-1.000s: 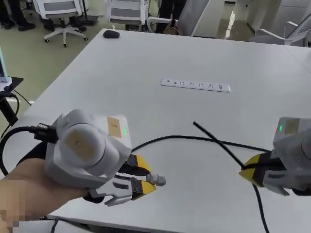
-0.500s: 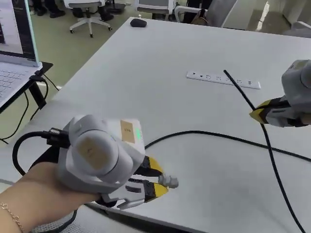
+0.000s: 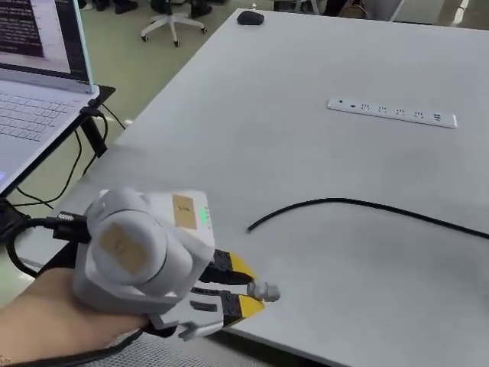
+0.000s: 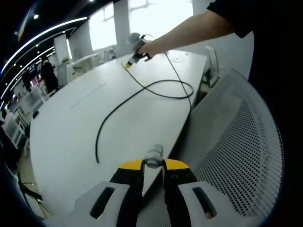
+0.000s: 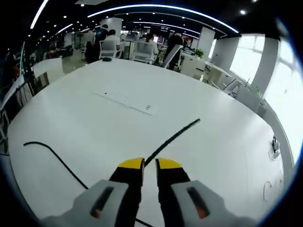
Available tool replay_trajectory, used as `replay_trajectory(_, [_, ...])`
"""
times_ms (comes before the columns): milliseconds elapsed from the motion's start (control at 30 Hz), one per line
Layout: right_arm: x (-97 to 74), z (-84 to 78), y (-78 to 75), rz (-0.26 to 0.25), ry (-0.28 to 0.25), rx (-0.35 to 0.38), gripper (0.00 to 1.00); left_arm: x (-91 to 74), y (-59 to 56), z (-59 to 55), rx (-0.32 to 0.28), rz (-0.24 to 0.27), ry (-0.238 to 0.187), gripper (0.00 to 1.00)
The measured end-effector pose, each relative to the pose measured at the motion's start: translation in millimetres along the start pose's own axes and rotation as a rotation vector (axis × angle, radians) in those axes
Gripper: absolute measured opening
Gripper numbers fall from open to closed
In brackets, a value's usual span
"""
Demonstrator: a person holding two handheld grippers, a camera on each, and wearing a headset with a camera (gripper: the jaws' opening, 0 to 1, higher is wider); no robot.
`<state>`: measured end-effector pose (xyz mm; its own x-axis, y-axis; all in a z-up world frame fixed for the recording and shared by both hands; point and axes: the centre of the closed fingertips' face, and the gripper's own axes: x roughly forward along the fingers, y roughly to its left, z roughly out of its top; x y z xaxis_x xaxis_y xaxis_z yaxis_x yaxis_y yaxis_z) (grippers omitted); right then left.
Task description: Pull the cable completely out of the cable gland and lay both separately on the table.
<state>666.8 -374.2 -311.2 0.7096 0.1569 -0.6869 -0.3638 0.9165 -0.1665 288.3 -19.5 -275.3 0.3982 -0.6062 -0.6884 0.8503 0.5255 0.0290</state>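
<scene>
The left tool (image 3: 246, 297) pinches the small grey cable gland (image 3: 264, 290) at the white desk (image 3: 306, 153) edge, while the thin black cable (image 3: 344, 202), free of it, runs rightward to the clamping right tool (image 5: 149, 163).

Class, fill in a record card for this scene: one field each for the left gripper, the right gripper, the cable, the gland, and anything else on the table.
Left gripper: shut on the gland, at the near edge of the table
Right gripper: shut on the cable, a little short of one end
Cable: black, out of the gland, its free end lying on the table apart from it
Gland: grey, held in the jaws, not yet laid down
Other items: power strip, mouse
</scene>
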Motion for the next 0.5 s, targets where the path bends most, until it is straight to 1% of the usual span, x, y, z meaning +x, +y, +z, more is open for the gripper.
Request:
replay_trajectory(100, [-9.8, -8.1, -6.1, 0.012, 0.003, 0.012, 0.10, 2.3, 5.0, 4.3, 0.017, 0.003, 0.007, 0.16])
replay_trajectory(133, [-14.5, -10.9, -7.3, 0.023, -0.003, 0.009, 0.10, 3.4, 7.4, 7.5, 0.023, 0.004, 0.005, 0.16])
replay_trajectory(200, [-28.4, -17.6, 0.3, 0.040, -0.007, -0.003, 0.10, 5.7, 11.9, 14.7, 0.040, 0.007, -0.003, 0.16])
replay_trajectory(267, [-43.4, -22.3, 9.4, 0.059, -0.019, -0.046, 0.10, 8.3, 16.2, 23.0, 0.060, 0.007, -0.013, 0.16])
replay_trajectory(300, [-45.3, -22.7, 9.8, 0.063, -0.021, -0.057, 0.10, 9.3, 17.7, 26.7, 0.069, 0.006, -0.018, 0.16])
replay_trajectory(333, [-50.3, -23.7, 12.1, 0.071, -0.024, -0.054, 0.11, 10.1, 19.0, 30.3, 0.078, 0.006, -0.024, 0.16])
replay_trajectory(400, [-70.2, -24.0, 29.5, 0.135, -0.037, 0.013, 0.12, 12.0, 21.6, 39.0, 0.104, 0.008, -0.036, 0.16])
replay_trajectory(433, [-81.6, -20.6, 38.0, 0.149, -0.059, 0.009, 0.14, 13.1, 22.2, 41.4, 0.111, 0.006, -0.041, 0.16])
replay_trajectory(467, [-89.8, -17.3, 43.2, 0.160, -0.080, 0.004, 0.15, 13.9, 22.7, 43.2, 0.116, 0.003, -0.045, 0.16])
replay_trajectory(500, [-100.4, -14.7, 51.2, 0.173, -0.098, -0.003, 0.15, 15.2, 23.0, 45.0, 0.125, -0.002, -0.049, 0.16])
